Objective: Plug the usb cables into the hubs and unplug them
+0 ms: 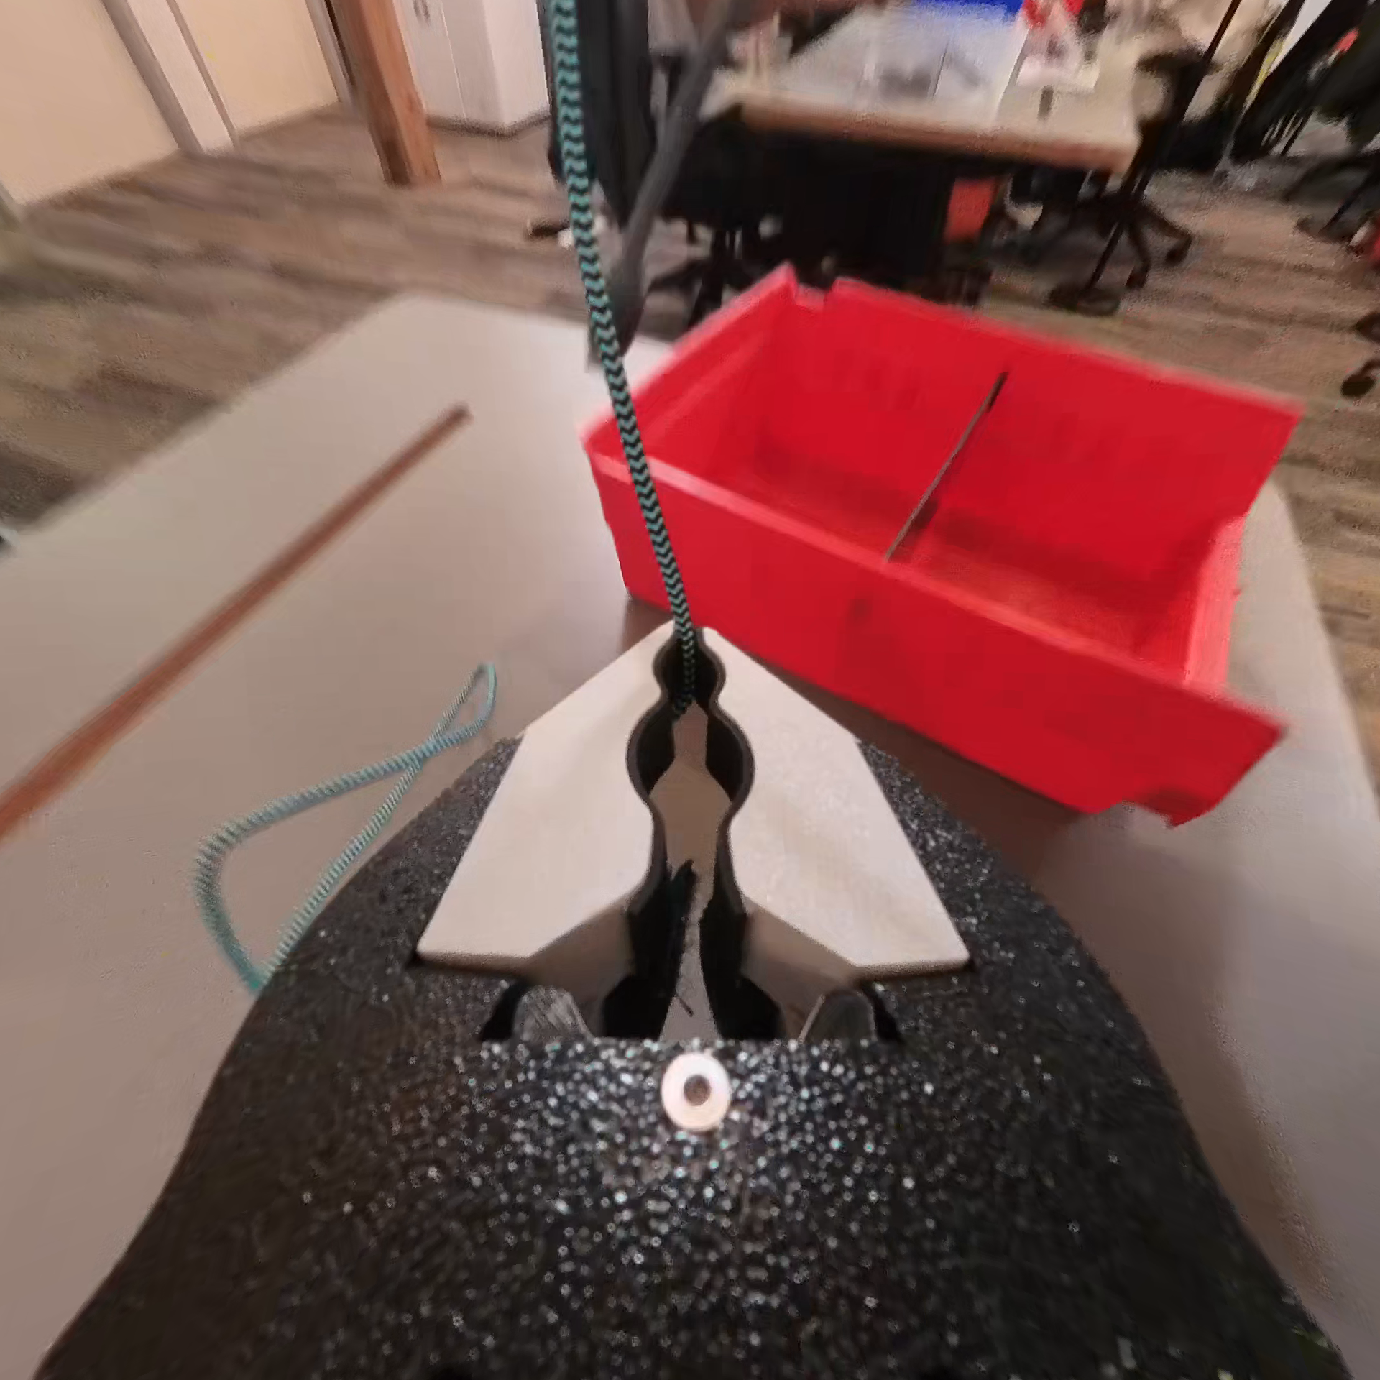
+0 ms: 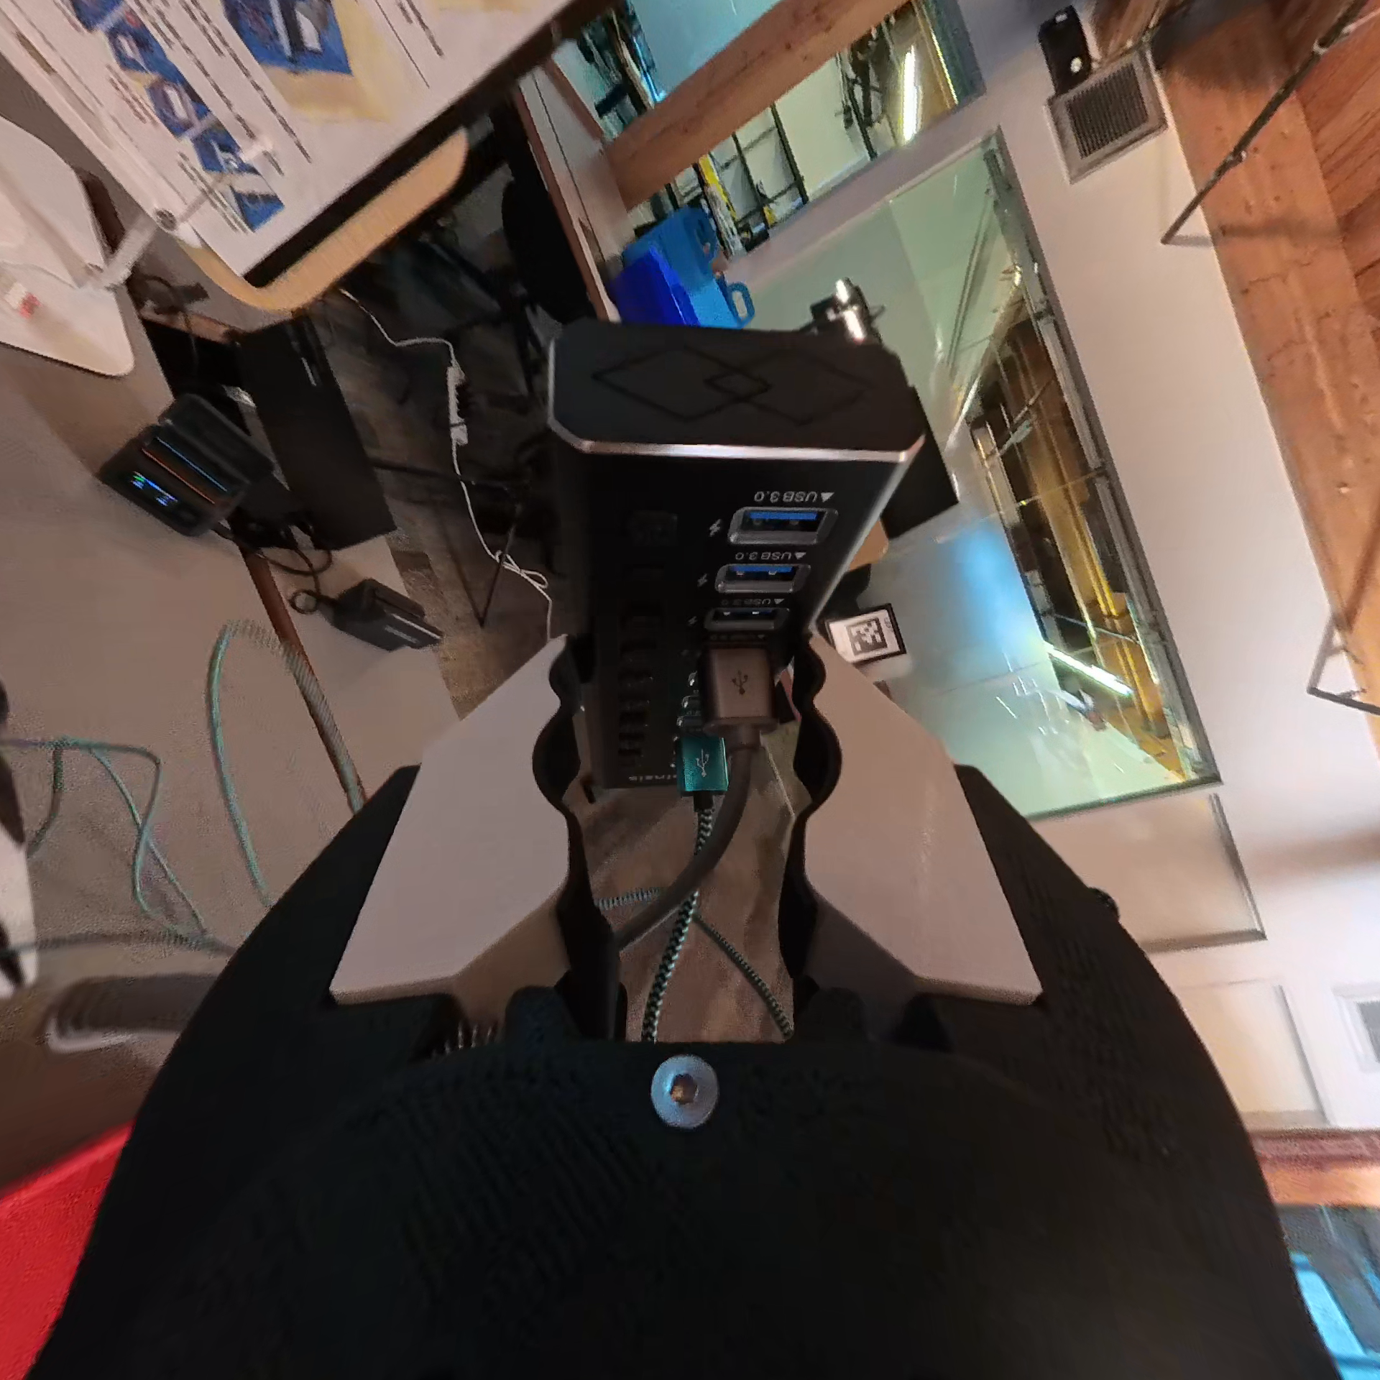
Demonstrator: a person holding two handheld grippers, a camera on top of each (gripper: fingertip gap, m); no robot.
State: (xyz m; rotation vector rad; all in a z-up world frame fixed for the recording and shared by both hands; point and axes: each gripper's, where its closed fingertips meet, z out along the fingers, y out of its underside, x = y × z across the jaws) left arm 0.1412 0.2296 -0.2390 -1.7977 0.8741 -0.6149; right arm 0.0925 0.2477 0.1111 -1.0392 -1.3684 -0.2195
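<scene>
My left gripper [image 1: 687, 657] is shut on a teal-and-black braided usb cable [image 1: 620, 388], pinched at the fingertips. The cable runs taut up out of the top of the view, and its slack loop [image 1: 336, 806] lies on the table at the left. My right gripper [image 2: 687, 650] is shut on a black multi-port usb hub [image 2: 717, 403] and holds it in the air, clamped near its lower end. A grey usb plug [image 2: 735, 687] and a teal usb plug [image 2: 702, 765] sit in the hub's lower ports. Three blue ports above them [image 2: 780, 526] are free.
A red bin [image 1: 971, 538] with a thin divider stands on the beige table [image 1: 373, 523], just ahead and right of my left gripper. A thin brown strip [image 1: 224, 620] crosses the table at the left. More teal cable [image 2: 224, 709] lies at the left of the right wrist view. About 35 cm separates my left fingertips from my right.
</scene>
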